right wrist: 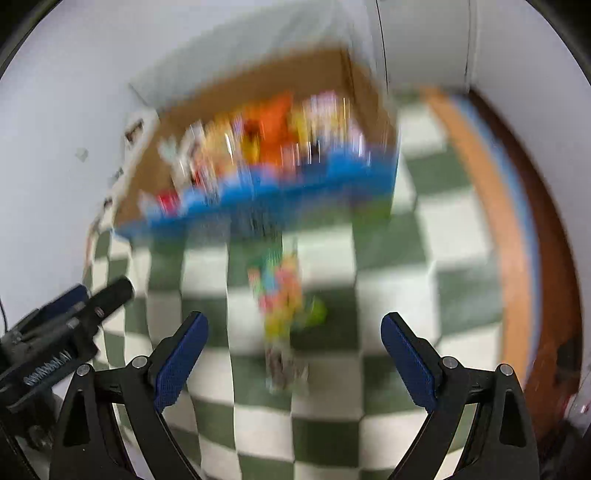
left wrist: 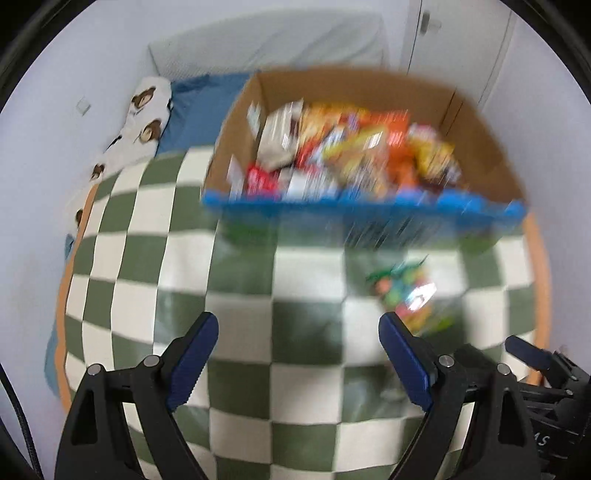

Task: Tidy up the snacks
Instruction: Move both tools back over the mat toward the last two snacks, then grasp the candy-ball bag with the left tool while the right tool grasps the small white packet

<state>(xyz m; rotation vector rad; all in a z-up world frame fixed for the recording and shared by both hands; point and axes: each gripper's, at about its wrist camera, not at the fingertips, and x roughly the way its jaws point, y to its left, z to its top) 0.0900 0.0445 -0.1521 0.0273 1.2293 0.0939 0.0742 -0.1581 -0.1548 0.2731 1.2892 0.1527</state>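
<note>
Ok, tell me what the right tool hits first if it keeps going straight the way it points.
Probably the clear bag of colourful sweets lying on the checkered blanket, ahead between the open right tool's fingers. Blur leaves depth unclear; the snack box sits farther on.

Green-and-cream checkered blanket with orange border spread over a bed. Blue sheet at far left, beside it a white pillow with brown bear print. White walls left and far; small wall plate on left wall. White cupboard door with handle far right. Dark wood floor at right. Even, soft light; both views motion-blurred.
</note>
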